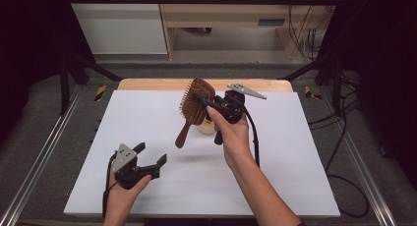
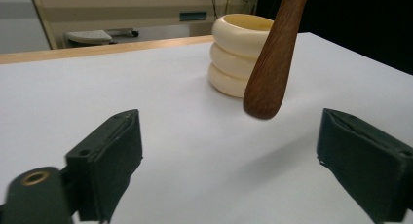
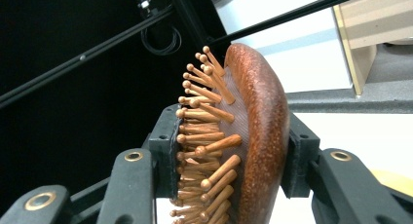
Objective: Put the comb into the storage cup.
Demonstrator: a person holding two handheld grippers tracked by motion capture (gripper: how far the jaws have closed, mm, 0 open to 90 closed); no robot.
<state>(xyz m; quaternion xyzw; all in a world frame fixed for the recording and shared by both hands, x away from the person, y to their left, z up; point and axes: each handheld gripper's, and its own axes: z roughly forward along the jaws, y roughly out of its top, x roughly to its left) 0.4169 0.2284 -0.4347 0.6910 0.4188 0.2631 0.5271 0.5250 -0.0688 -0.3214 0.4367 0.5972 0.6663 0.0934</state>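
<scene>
A brown wooden hairbrush (image 1: 193, 109) hangs in the air above the middle of the white table, handle pointing down. My right gripper (image 1: 203, 102) is shut on its head; in the right gripper view the jaws press the bristle side and the back of the hairbrush (image 3: 253, 131). A cream ribbed cup (image 1: 206, 127) stands on the table just behind the brush. My left gripper (image 1: 150, 155) rests open near the front left, nothing between its jaws. In the left gripper view the brush handle (image 2: 272, 58) dangles in front of the cream cup (image 2: 238, 51).
The white table top (image 1: 295, 152) has a wooden strip along its far edge (image 1: 147, 83). Black frame bars and cables stand at the sides; cabinets are beyond the table.
</scene>
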